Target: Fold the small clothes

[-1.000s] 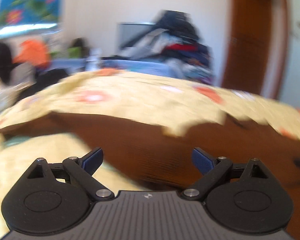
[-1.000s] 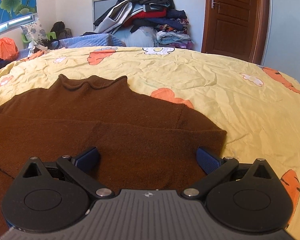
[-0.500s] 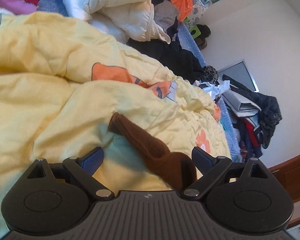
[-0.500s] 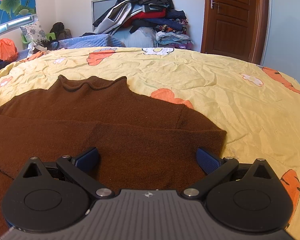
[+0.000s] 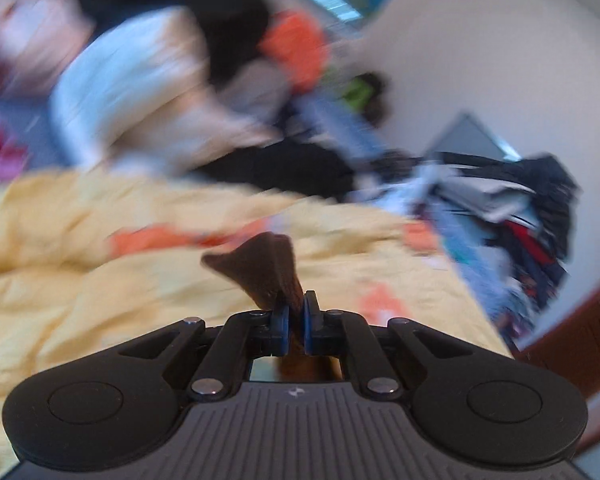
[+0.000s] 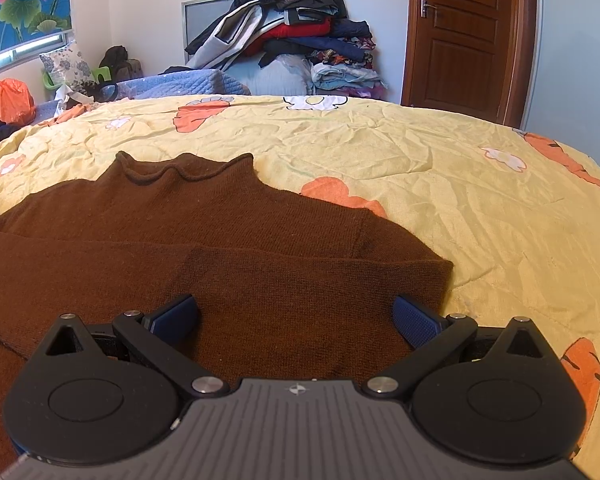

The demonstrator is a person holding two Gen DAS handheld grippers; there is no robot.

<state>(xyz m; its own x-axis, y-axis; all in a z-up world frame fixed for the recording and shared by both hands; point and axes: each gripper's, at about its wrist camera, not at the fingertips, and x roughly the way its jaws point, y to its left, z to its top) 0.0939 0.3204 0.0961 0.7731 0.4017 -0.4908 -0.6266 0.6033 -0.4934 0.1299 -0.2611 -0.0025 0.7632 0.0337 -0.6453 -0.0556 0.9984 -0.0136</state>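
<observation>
A brown knit sweater (image 6: 228, 248) lies flat on the yellow flowered quilt (image 6: 440, 184), collar away from me, with its right sleeve folded across the chest. My right gripper (image 6: 296, 314) is open and empty, low over the sweater's lower right part. In the blurred left wrist view, my left gripper (image 5: 296, 314) is shut on the brown sleeve end (image 5: 264, 268), which sticks up and forward from between the blue pads, lifted above the quilt (image 5: 80, 280).
A tall pile of clothes (image 6: 292, 36) stands beyond the bed's far edge, next to a brown door (image 6: 460, 40). An orange bag (image 6: 8, 100) and other clutter lie at the far left. White and dark bedding (image 5: 140, 80) is heaped beyond the left gripper.
My left gripper swung to the sleeve, closed on its end and lifted it; the view is now motion-blurred. The right gripper has stayed open and still over the sweater.
</observation>
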